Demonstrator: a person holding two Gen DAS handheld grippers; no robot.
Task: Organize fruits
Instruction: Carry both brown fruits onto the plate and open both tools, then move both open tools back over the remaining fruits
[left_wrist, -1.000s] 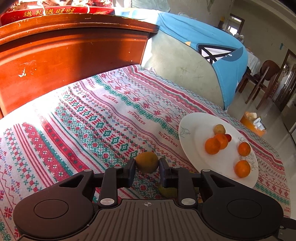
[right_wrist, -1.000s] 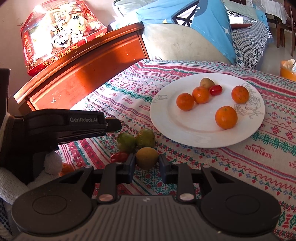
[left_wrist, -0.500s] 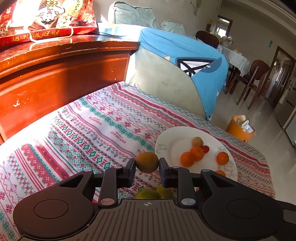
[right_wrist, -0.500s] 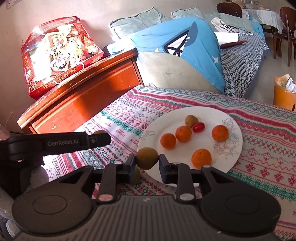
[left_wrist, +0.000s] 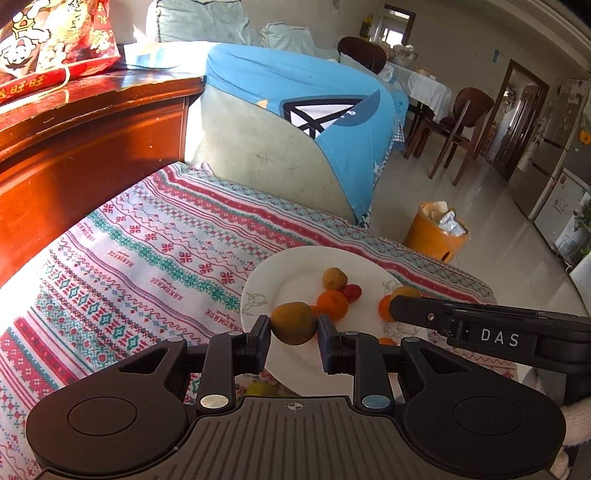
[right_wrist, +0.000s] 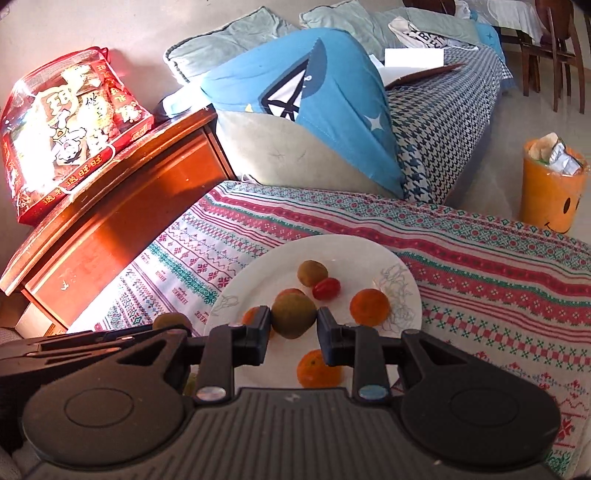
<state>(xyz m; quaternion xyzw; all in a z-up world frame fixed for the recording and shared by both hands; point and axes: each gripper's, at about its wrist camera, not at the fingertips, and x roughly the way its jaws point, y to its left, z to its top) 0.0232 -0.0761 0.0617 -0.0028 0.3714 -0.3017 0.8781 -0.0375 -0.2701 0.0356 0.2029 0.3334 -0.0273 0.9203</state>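
Observation:
My left gripper (left_wrist: 294, 334) is shut on a brownish-green kiwi (left_wrist: 293, 322) and holds it above the near edge of the white plate (left_wrist: 295, 266). My right gripper (right_wrist: 294, 325) is shut on another kiwi (right_wrist: 293, 314) above the same plate (right_wrist: 258, 284). On the plate lie a kiwi (right_wrist: 312, 272), a cherry tomato (right_wrist: 326, 287) and several oranges (right_wrist: 369, 307). The right gripper's arm shows in the left wrist view (left_wrist: 480, 328), with its kiwi at the tip (left_wrist: 404, 292). The left gripper's kiwi shows in the right wrist view (right_wrist: 170, 320).
The plate lies on a patterned tablecloth (left_wrist: 166, 251). A wooden cabinet (right_wrist: 110, 206) with a red gift box (right_wrist: 62, 122) stands at the left. A sofa with a blue cushion (right_wrist: 314, 103) is behind. An orange bin (right_wrist: 552, 188) stands on the floor. A green fruit (left_wrist: 260, 388) lies below the left gripper.
Both grippers have lifted with their kiwis and moved over the plate. The loose fruit on the cloth has dropped out of the right wrist view.

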